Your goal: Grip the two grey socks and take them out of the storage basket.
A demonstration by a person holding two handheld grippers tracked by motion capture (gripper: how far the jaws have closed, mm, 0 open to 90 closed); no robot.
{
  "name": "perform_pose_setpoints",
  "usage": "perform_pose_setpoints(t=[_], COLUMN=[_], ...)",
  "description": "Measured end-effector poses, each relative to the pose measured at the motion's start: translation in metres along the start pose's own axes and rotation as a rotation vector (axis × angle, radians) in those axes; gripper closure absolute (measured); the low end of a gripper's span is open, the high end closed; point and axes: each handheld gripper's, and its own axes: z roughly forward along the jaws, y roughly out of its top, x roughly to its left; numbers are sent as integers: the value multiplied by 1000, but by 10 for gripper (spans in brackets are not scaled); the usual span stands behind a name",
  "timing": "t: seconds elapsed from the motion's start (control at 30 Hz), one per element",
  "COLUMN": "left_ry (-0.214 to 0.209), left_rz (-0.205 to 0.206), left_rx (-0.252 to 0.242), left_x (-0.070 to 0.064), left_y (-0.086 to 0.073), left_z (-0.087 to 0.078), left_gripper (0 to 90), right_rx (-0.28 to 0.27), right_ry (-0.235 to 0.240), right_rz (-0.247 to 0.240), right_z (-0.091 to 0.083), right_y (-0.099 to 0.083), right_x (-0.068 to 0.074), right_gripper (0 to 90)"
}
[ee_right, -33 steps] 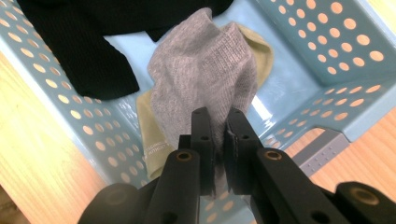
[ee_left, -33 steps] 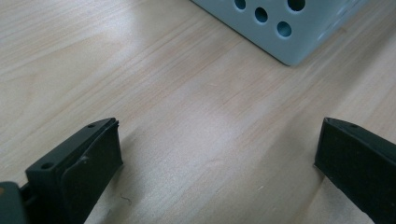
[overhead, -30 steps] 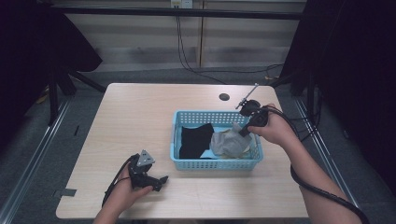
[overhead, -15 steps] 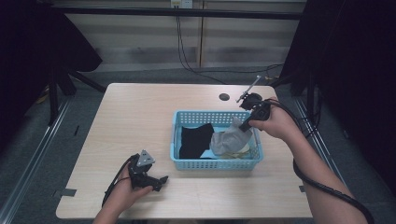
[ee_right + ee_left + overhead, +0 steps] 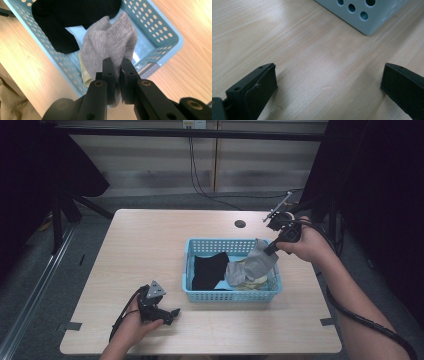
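Lifting a grey sock (image 5: 110,42) out of the blue basket (image 5: 197,292) looks like the step in hand, w/ the right tongs (image 5: 270,251) clenched on one end of it; in the right gripper view the jaws pinch the knit fabric w/ only cloth between them. The sock's free end hangs down into the basket, draped over a pale yellowish item (image 5: 83,71) at the bottom, just beside a black sock (image 5: 65,15) lying flat in the basket's left part. The left tongs (image 5: 172,312) rest released on the surface (image 5: 150,245) near the front edge, jaws spread wide w/ bare wood between them and a basket corner (image 5: 368,27) just ahead. Next move, by my read: raise further so the hanging end clears the rim, w/o dragging the yellowish piece along, then carry it out to the surface; left tongs could help lay it flat. Vs. the earlier frames: the right hand (image 5: 305,242) has moved up and back toward the far right corner of the basket, and the sock, bunched low before, is now pulled out long; left tongs haven't shifted.
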Motion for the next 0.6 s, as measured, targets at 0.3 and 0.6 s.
perform_pose_setpoints(t=[0.3, 0.6], left_ry=[0, 0], left_rz=[0, 0], left_rx=[-1, 0], left_x=[0, 0], left_y=[0, 0], left_z=[0, 0], left_gripper=[0, 0], right_rx=[-14, -30], right_ry=[-7, -14], right_rz=[23, 47], right_z=[-19, -35], right_y=[-6, -22], right_x=[-8, -20], right_gripper=[839, 839])
